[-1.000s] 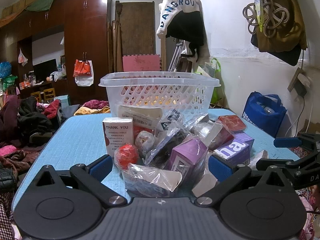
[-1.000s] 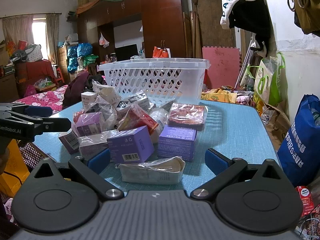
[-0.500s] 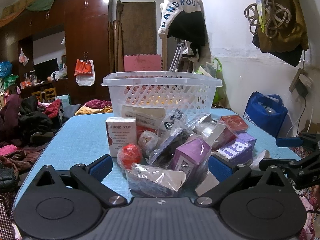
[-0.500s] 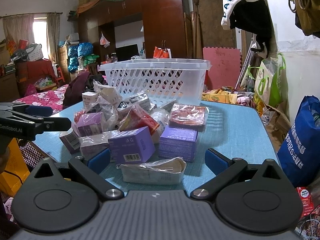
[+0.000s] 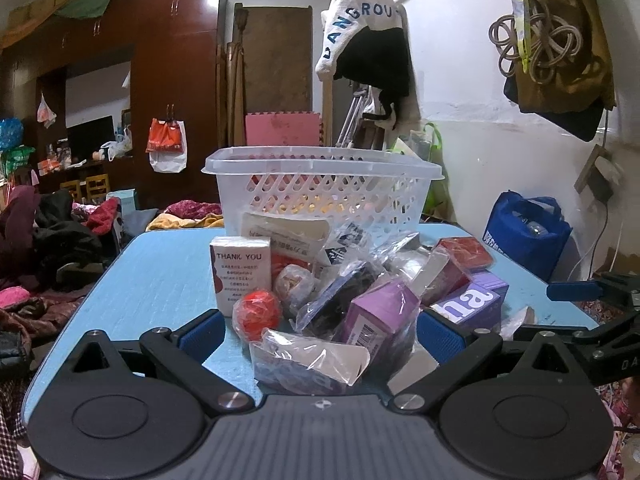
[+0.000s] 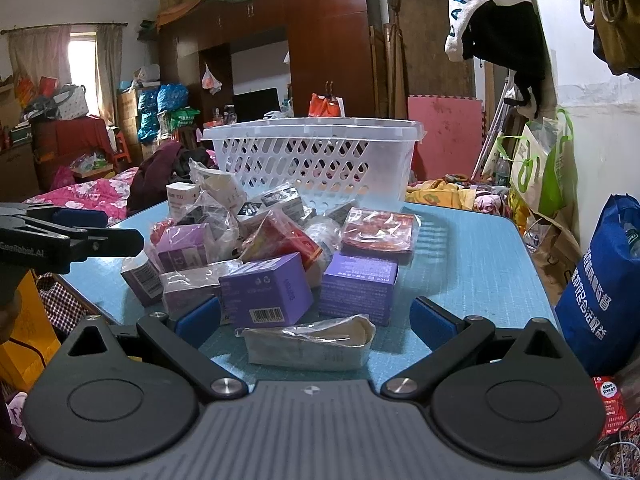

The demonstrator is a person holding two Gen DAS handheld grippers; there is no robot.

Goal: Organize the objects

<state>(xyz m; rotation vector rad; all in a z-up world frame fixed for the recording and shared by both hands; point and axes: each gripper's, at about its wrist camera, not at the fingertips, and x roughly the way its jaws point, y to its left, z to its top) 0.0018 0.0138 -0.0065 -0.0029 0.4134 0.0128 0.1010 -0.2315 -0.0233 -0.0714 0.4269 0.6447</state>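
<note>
Left gripper point(image 5: 318, 330): jaws wide, holding nothing, low centre of its frame, facing the pile. Right gripper point(image 6: 316, 320): jaws wide, empty; flat wrapped packet point(image 6: 308, 345) lies between its fingers.

Pile: boxes and bagged items, mid-frame; red ball point(image 5: 257, 313), purple box point(image 6: 266, 291).

Basket point(image 6: 316, 160): white, latticed, upper centre behind the pile; seemingly the destination.

Step, judged: first pick. Take an outer loose item; close squarely on it and avoid the slippery film.

Table point(image 6: 460, 256): blue, textured. Room: cluttered; wardrobe point(image 6: 324, 40) at back.

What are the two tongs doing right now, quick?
Left tongs: open, holding nothing.
Right tongs: open, holding nothing.
</note>
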